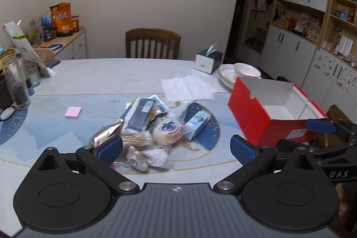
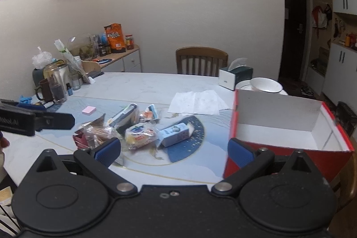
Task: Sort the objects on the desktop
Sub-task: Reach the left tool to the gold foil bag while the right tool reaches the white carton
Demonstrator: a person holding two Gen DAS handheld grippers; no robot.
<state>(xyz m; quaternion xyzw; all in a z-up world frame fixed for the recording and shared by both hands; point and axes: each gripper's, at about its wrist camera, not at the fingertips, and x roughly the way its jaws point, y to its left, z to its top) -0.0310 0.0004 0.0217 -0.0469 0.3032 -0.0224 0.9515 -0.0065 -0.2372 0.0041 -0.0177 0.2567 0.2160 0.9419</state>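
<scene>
A pile of small items lies mid-table: a blue-and-white carton [image 1: 197, 122] [image 2: 176, 131], a round wrapped cake [image 1: 168, 129] [image 2: 139, 134], a bag of cotton swabs [image 1: 136, 137] [image 2: 98, 134], a dark packet [image 1: 139, 116] and a white cloth [image 1: 154, 155]. An open, empty red box [image 1: 267, 117] [image 2: 287, 139] stands to the right. My left gripper [image 1: 176, 147] is open and empty, just before the pile. My right gripper [image 2: 174, 147] is open and empty, between the pile and the box. The right gripper also shows at the left wrist view's right edge [image 1: 323, 126].
A pink sticky pad [image 1: 73, 112] [image 2: 88, 110] lies left of the pile. White paper sheets [image 1: 187, 87], a tissue box [image 1: 208, 60] and stacked bowls [image 1: 241, 73] sit behind. Glass jars and a mug [image 2: 53, 86] crowd the left edge. A wooden chair [image 1: 152, 42] stands at the far side.
</scene>
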